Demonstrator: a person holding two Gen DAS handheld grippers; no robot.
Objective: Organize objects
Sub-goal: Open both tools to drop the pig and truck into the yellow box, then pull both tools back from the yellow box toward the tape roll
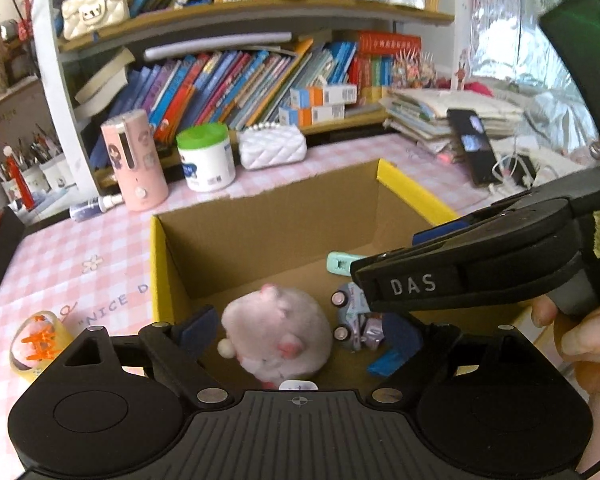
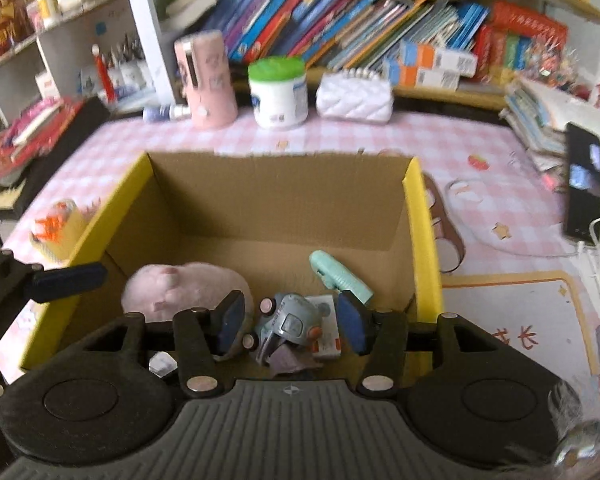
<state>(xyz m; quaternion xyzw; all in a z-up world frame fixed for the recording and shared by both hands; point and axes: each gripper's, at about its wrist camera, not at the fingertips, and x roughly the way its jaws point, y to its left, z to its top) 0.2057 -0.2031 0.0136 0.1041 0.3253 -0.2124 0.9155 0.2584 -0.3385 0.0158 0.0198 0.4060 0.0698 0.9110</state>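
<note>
An open cardboard box with yellow edges (image 1: 160,264) (image 2: 418,240) stands on the pink checked tablecloth. Inside lie a pink plush toy (image 1: 276,334) (image 2: 188,288), a pale blue toy car (image 1: 352,316) (image 2: 288,320), a mint green clip (image 1: 340,264) (image 2: 340,276) and a small white card box (image 2: 328,332). My left gripper (image 1: 300,332) is open over the box, its pads either side of the plush. My right gripper (image 2: 290,322) is open above the toy car, not touching it; it also shows in the left wrist view (image 1: 480,264).
A roll of tape with orange print (image 1: 40,344) (image 2: 58,232) lies left of the box. A pink cylinder (image 1: 136,160), a green-lidded jar (image 1: 206,158), a white quilted purse (image 1: 272,146) and a small bottle (image 1: 96,204) stand behind it. A phone (image 1: 476,144) and book stacks are at right.
</note>
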